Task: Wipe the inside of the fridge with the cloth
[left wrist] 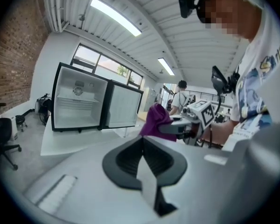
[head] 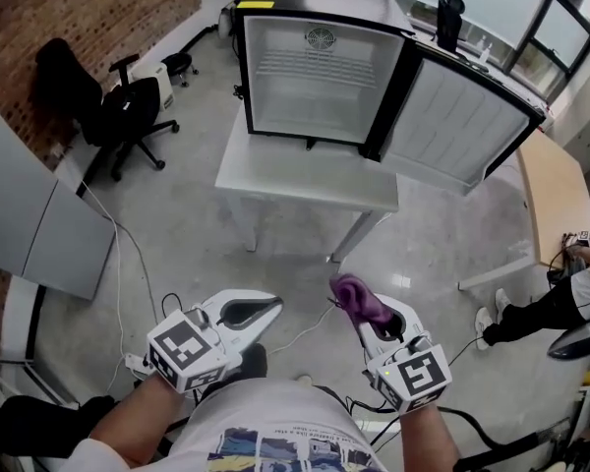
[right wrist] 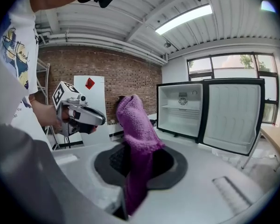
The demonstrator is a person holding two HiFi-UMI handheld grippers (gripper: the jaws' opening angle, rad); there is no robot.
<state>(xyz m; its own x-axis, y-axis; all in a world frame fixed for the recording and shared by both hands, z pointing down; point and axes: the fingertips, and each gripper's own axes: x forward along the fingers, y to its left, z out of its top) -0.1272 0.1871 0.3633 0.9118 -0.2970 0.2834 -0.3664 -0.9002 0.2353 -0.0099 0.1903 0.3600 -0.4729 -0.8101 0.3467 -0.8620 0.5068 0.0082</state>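
A small black fridge (head: 315, 67) stands on a white table (head: 305, 180) ahead of me, its door (head: 462, 121) swung wide to the right and its white inside bare. The fridge (right wrist: 182, 108) also shows in both gripper views, far off. My right gripper (head: 359, 308) is shut on a purple cloth (head: 357, 298), which sticks up between its jaws (right wrist: 137, 129). My left gripper (head: 265, 308) is held low at the left, shut with nothing in it (left wrist: 142, 160). Both grippers are well short of the table, above the floor.
A black office chair (head: 113, 106) stands at the left by a brick wall. A wooden table (head: 556, 200) sits at the right, with a seated person (head: 560, 303) beside it. Cables trail over the concrete floor (head: 177, 254) between me and the table.
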